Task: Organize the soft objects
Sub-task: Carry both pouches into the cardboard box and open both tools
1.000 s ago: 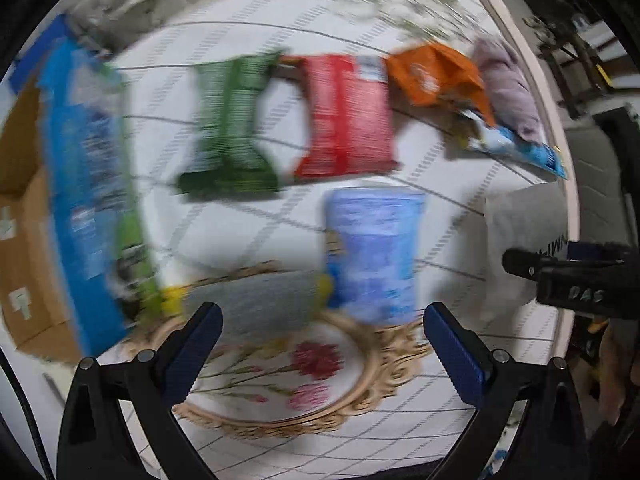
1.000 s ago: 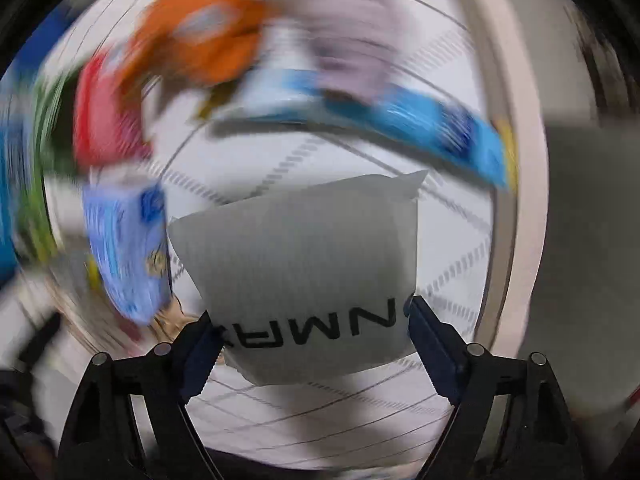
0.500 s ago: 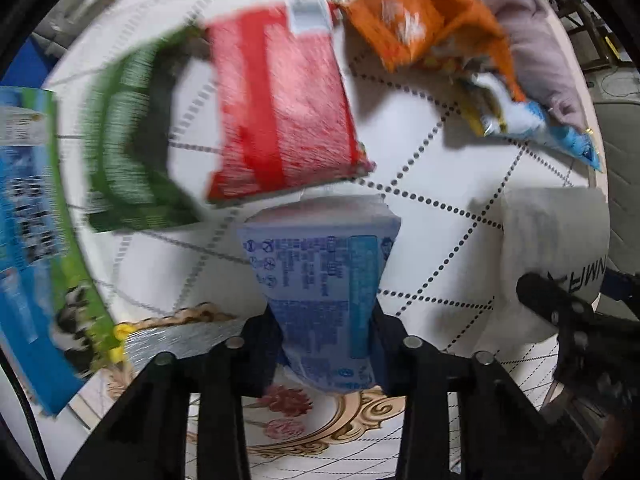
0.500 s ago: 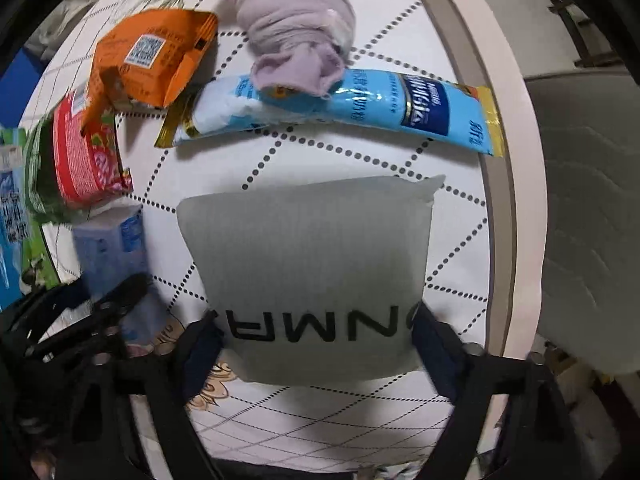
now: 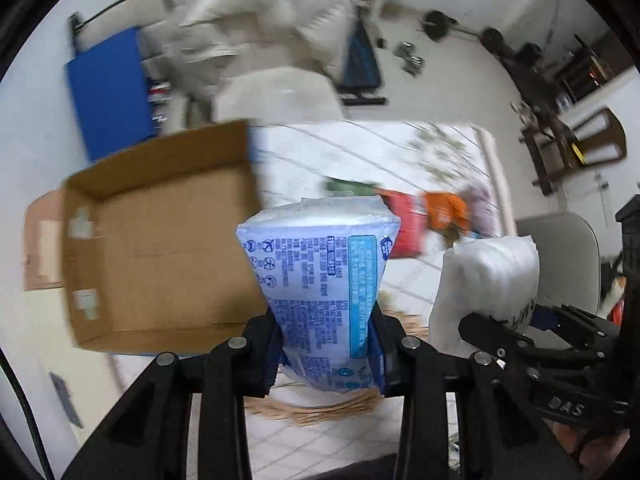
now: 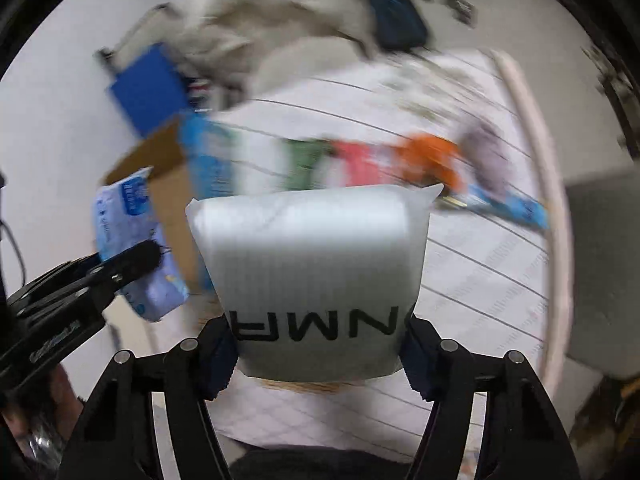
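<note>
My left gripper (image 5: pixel 326 354) is shut on a light blue tissue pack (image 5: pixel 320 280) and holds it up in the air, just right of an open cardboard box (image 5: pixel 160 248). My right gripper (image 6: pixel 318 354) is shut on a white soft pack (image 6: pixel 312 260) with black letters, also lifted off the table. In the left wrist view the white pack (image 5: pixel 484 276) and right gripper (image 5: pixel 520 332) show at right. In the right wrist view the blue pack (image 6: pixel 132 248) and left gripper (image 6: pixel 100 276) show at left.
On the white table (image 5: pixel 360 148) lie a green packet (image 6: pixel 304 160), a red packet (image 5: pixel 404 220), an orange packet (image 5: pixel 444 208), a lilac cloth (image 6: pixel 484 152) and a long blue sachet (image 6: pixel 504 204). A woven mat (image 5: pixel 320 408) lies below the grippers. A chair with a white jacket (image 5: pixel 260 32) stands behind the table.
Both grippers have lifted their packs off the table and tilted up. The right gripper closed on the white pack. The left one now faces the cardboard box.
</note>
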